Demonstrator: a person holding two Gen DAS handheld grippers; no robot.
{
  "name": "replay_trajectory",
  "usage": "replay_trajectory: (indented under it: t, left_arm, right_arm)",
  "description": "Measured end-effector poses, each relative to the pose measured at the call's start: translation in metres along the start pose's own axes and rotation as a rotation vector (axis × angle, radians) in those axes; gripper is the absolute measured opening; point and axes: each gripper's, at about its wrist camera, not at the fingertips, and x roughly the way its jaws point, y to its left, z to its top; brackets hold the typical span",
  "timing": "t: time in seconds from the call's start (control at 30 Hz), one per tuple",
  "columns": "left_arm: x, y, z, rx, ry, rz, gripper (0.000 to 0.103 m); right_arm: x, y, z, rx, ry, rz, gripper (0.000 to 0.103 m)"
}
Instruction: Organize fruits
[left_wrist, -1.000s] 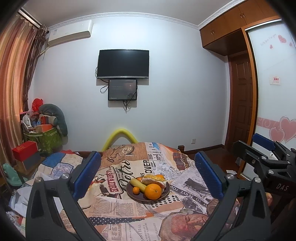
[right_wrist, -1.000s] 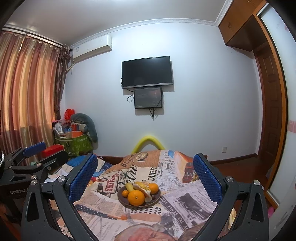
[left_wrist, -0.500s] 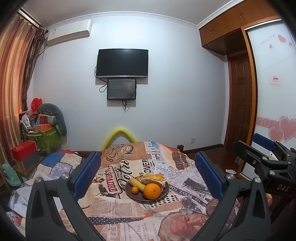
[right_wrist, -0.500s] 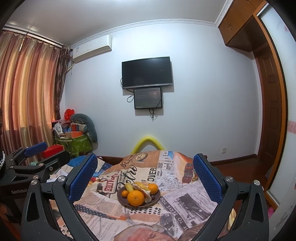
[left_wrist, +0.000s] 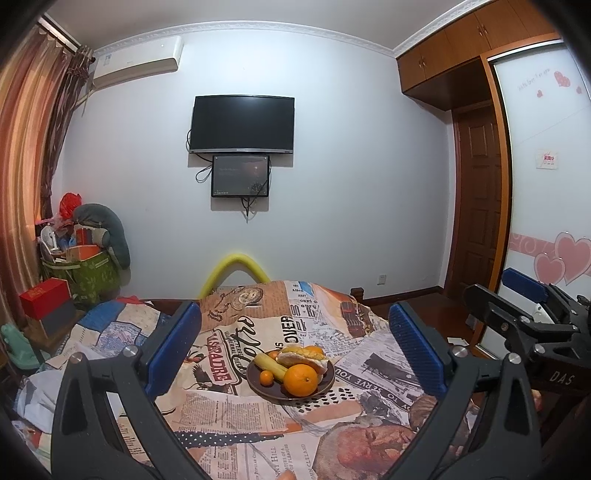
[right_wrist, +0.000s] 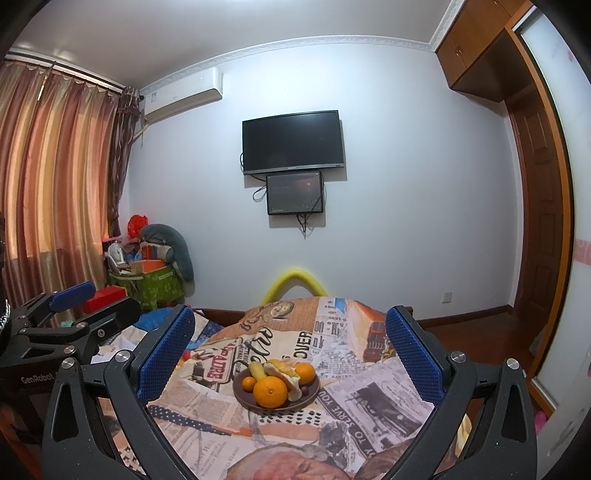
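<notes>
Left wrist view. The left gripper (left_wrist: 294, 341) is spread wide and holds nothing; its blue pads (left_wrist: 173, 347) frame a dark round plate (left_wrist: 258, 384) resting on a bed cover printed with newspaper patterns (left_wrist: 229, 410). On the plate lie a large orange (left_wrist: 300, 379) at the front, a small tangerine (left_wrist: 266, 377) to its left, a banana (left_wrist: 271, 363) behind that, and a partly peeled fruit with pale pith (left_wrist: 303, 359) toward the back. The right gripper (left_wrist: 524, 295) appears at the right edge; whether it is spread or closed cannot be told here. A television (left_wrist: 242, 124) with a smaller screen (left_wrist: 240, 176) below hangs on the white wall.

Right wrist view. The right gripper (right_wrist: 290, 349) is likewise spread wide and empty, with the plate (right_wrist: 242, 397) between its pads, well apart from both. The large orange (right_wrist: 270, 391) sits foremost, the banana (right_wrist: 256, 370) and a second orange (right_wrist: 304, 372) behind. Striped curtains (right_wrist: 55, 177) hang at left, an air conditioner (right_wrist: 183, 96) above, and a green bag of clutter (right_wrist: 155, 284) stands in the corner.
</notes>
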Motion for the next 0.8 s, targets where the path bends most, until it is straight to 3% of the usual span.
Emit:
replay_trajectory:
  t: [0.8]
  left_arm:
    - [0.0003, 0.0023, -0.0016, 0.002, -0.005, -0.006, 0.103]
  right_arm:
    - [0.0001, 0.0002, 0.0016, -0.001, 0.005, -0.006, 0.103]
